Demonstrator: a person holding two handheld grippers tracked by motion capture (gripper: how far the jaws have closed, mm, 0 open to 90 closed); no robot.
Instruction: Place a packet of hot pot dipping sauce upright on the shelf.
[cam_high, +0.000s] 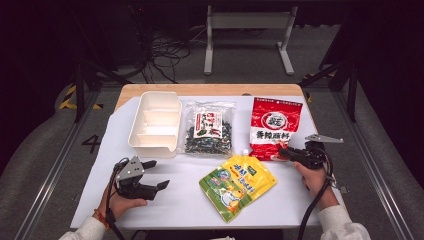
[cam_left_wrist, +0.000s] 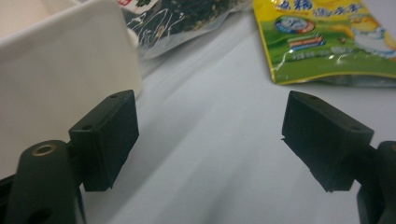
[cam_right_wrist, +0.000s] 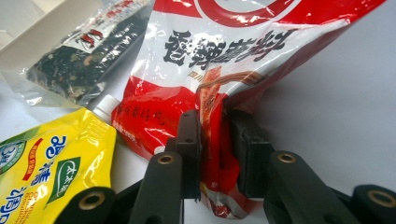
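Your right gripper (cam_right_wrist: 212, 154) has its jaws pinching the lower edge of the red pouch (cam_right_wrist: 233, 60), with the crumpled foil caught between the pads; in the high view this gripper (cam_high: 286, 154) sits at the right of the frame, at the pouch's bottom right corner. The red pouch (cam_high: 275, 127) itself lies flat on the white table (cam_high: 185, 200), right of centre, so I judge the pick is only at the grasp stage: nothing is lifted yet.

The white divided tray (cam_high: 156, 122) in the upper left of the high view holds nothing, as far as I can see. All 3 packs are outside it: the red pouch, the clear bag of dark pieces (cam_high: 208, 127) just beside the tray, and the yellow-green pouch (cam_high: 238, 184) in the lower centre. If the packs go into the tray, all of that is left.

Your left gripper (cam_high: 151, 173) rests low at the lower left, jaws spread wide with bare table between them, pointing toward the centre. Your right hand (cam_high: 315, 177) reaches in from the lower right, gripper held nearly level.
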